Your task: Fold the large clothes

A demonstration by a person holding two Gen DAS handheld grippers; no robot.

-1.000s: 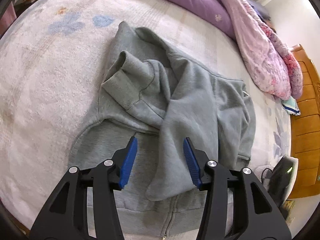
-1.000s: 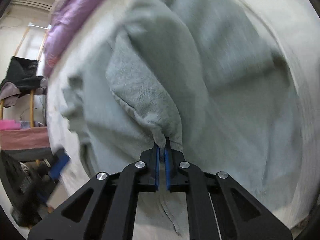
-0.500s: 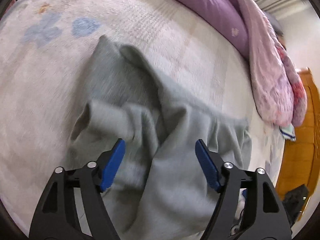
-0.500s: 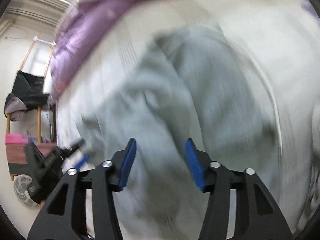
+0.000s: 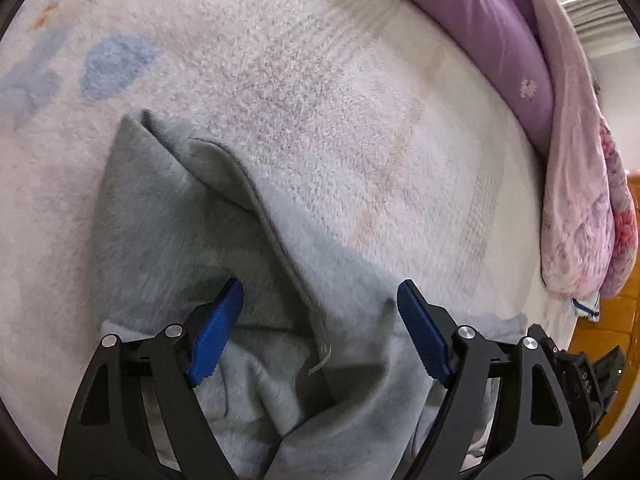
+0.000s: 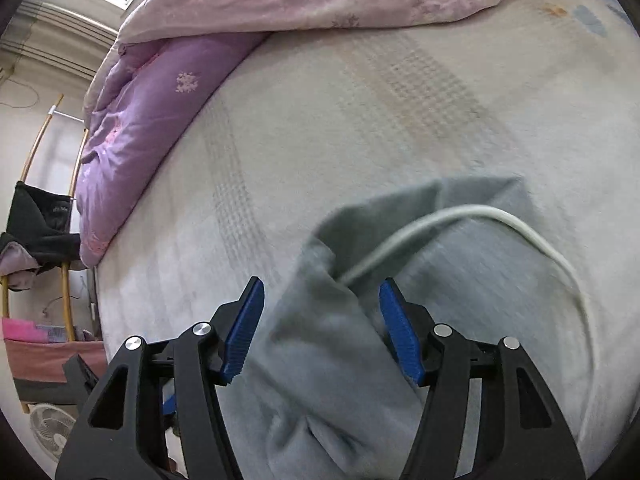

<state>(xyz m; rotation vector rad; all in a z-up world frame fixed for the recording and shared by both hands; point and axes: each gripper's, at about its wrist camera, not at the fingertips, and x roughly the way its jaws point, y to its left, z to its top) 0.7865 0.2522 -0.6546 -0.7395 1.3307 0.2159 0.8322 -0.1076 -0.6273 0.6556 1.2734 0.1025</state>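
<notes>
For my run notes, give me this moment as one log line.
left gripper: opening, nothing gripped | right gripper: opening, nothing gripped | grey hoodie: on bed

We find the sweatshirt [image 5: 168,216] lying on the bed [image 5: 320,100], with the quilt [image 5: 492,20] heaped behind it.

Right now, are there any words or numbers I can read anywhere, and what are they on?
"DAS": on the black device at the bed's edge, left tongs' view; there may be more letters I cannot see.
Small pale print on the black garment hanging on the rack: too small to read.
</notes>
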